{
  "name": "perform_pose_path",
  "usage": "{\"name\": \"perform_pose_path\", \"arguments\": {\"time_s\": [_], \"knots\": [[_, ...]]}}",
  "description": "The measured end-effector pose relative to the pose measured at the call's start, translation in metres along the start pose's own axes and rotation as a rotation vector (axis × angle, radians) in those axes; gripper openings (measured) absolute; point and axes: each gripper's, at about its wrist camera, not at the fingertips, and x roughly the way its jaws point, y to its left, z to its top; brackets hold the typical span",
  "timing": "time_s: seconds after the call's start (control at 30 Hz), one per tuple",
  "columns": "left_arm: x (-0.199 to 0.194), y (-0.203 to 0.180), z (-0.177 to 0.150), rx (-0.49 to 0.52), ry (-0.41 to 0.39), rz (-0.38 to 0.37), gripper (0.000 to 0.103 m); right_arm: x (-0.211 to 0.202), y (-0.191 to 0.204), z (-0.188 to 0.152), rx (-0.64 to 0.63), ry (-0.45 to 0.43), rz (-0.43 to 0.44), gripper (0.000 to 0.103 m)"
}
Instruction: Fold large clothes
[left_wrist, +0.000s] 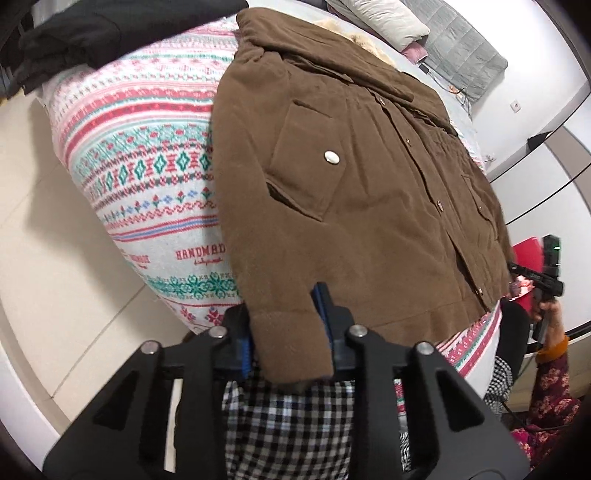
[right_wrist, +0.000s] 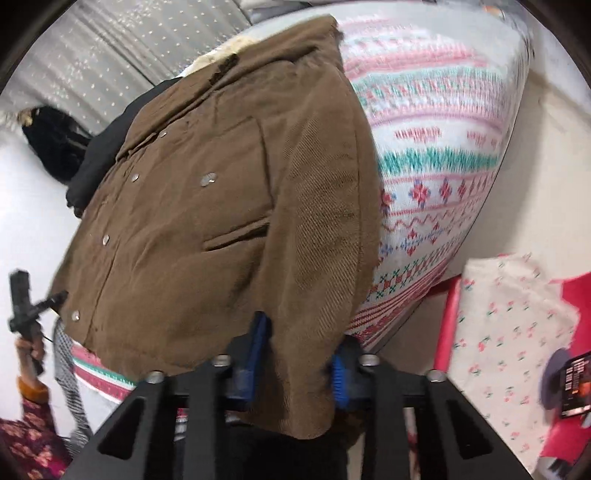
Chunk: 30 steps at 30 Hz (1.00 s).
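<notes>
A large brown corduroy jacket (left_wrist: 354, 192) with snap buttons and flap pockets lies front-up on a patterned bed cover (left_wrist: 140, 155). Its two sleeves hang over the near edge of the bed. My left gripper (left_wrist: 286, 332) is shut on the cuff of one sleeve (left_wrist: 291, 339), with blue pads on both sides of the fabric. My right gripper (right_wrist: 299, 358) is shut on the other sleeve (right_wrist: 306, 369) of the jacket (right_wrist: 221, 206). Each gripper shows small at the edge of the other's view: the right (left_wrist: 543, 280) and the left (right_wrist: 26, 299).
A black garment (left_wrist: 92, 33) lies at the far left of the bed. Pillows and a grey quilt (left_wrist: 461, 40) sit at the head. A floral cloth over a red frame (right_wrist: 509, 332) stands beside the bed (right_wrist: 436, 177). Pale tile floor (left_wrist: 40, 229) lies to the left.
</notes>
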Motion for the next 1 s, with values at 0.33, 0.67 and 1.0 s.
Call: {"name": "perform_pose_path", "arguments": {"time_s": [0.33, 0.67, 1.0], "knots": [[-0.020, -0.015, 0.008, 0.021, -0.083, 0.050, 0.019, -0.039, 0.029, 0.003, -0.067, -0.125, -0.077, 0.011], [-0.060, -0.031, 0.059, 0.035, -0.267, -0.041, 0.017, -0.076, 0.062, 0.038, -0.101, -0.308, -0.078, 0.011], [-0.050, -0.037, 0.166, 0.027, -0.390, -0.020, 0.017, -0.079, 0.073, 0.133, -0.078, -0.426, -0.088, 0.011]]}}
